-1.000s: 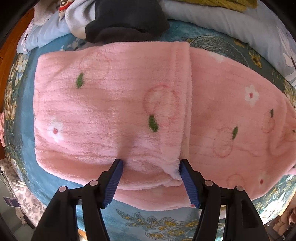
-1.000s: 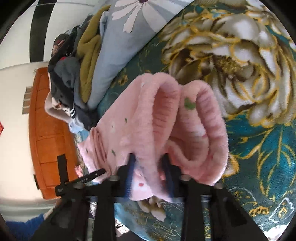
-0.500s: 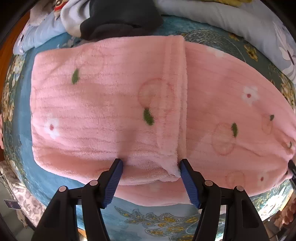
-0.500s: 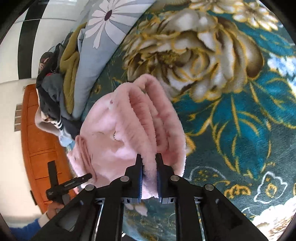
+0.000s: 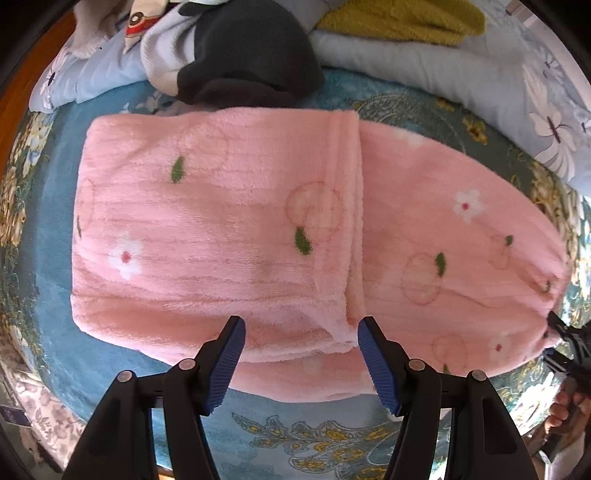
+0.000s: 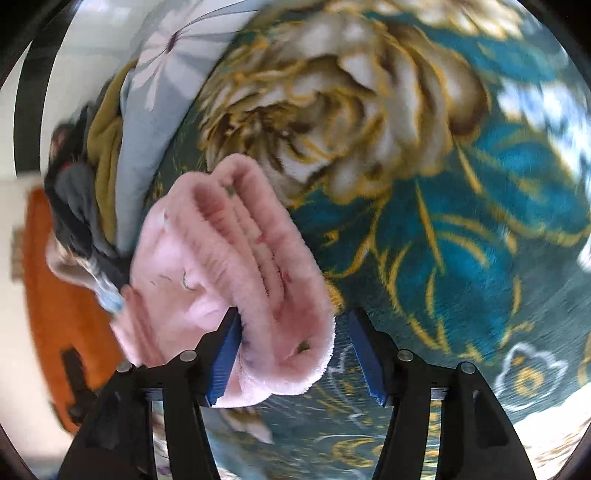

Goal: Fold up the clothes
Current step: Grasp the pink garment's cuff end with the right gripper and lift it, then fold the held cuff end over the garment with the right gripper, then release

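A pink fleece garment (image 5: 229,229) with flower and leaf prints lies on the teal floral blanket (image 5: 317,443), its left part folded over the rest. My left gripper (image 5: 299,354) is open just above the garment's near edge, by the folded hem. In the right wrist view the garment's bunched end (image 6: 236,273) lies between the jaws of my right gripper (image 6: 291,354), which is open; the left pad (image 6: 225,354) touches the fleece and the right pad stands apart from it. The right gripper's tip also shows at the right edge of the left wrist view (image 5: 565,339).
A pile of other clothes, dark grey (image 5: 243,55), mustard (image 5: 399,18) and light blue floral (image 5: 517,85), lies along the far side of the bed. An orange wooden cabinet (image 6: 55,295) stands beyond the bed edge.
My right gripper was shut on the garment's end half a second ago and has opened, letting the fleece go. My left gripper stayed open and drew back slightly.
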Tool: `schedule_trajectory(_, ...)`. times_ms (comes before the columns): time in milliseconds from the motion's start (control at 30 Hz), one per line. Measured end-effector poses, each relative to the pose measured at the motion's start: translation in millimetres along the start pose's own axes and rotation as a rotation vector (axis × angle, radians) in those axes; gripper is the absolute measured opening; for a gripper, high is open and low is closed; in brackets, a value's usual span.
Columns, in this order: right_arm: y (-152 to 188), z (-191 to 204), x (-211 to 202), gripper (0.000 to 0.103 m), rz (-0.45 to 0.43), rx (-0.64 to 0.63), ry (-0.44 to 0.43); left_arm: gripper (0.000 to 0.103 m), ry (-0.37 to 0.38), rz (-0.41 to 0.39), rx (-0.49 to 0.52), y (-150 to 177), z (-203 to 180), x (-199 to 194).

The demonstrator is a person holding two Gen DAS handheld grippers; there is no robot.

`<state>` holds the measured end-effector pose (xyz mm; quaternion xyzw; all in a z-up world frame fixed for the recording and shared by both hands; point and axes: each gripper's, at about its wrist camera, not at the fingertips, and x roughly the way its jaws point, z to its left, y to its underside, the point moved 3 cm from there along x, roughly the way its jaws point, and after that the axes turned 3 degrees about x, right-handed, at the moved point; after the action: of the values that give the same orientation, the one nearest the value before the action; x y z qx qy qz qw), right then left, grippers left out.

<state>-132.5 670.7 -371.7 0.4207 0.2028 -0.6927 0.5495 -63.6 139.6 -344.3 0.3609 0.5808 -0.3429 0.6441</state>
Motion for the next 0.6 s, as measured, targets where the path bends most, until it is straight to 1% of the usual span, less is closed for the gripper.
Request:
schedule_trajectory(100,2.7,-8.6,2.3,0.058,-0.007,0.071,-0.047,0.067,0.007,-0.003,-0.002,8.3,7.7,-2.9)
schedule_trajectory(167,5.1,-7.1,2.7,0.034,-0.015,0.088,-0.063,0.067,0.015,-0.001,-0.011,14.4,14.9,-3.3)
schedule_trajectory(200,6.6,-3.9,2.3,0.030,-0.021,0.090,-0.063,0.067,0.017,0.001,-0.014,17.3,18.8,-3.4)
schedule_trajectory(233,8.0,-0.3,1.5,0.024,-0.028,0.091,-0.062,0.067,0.021,0.002,-0.022,20.7,24.0,-3.8)
schedule_trajectory(333,13.7,16.6,-7.6,0.020,-0.054,0.071,-0.037,0.067,0.044,0.000,-0.046,30.4,40.2,-6.9)
schedule_trajectory(467,24.7,47.6,-21.1,0.019,-0.076,0.051,-0.013,0.067,0.075,-0.027,-0.053,18.5,52.8,-27.0)
schedule_trajectory(500,29.5,58.2,-25.8,0.019,-0.087,0.036,-0.006,0.067,0.083,-0.033,-0.054,15.6,55.9,-32.1)
schedule_trajectory(533,34.6,69.5,-30.5,0.019,-0.097,0.020,0.001,0.067,0.089,-0.039,-0.054,14.3,50.1,-44.4)
schedule_trajectory(600,47.4,100.3,-38.5,0.018,-0.123,-0.033,0.018,0.067,0.113,-0.055,-0.059,17.6,71.3,-53.3)
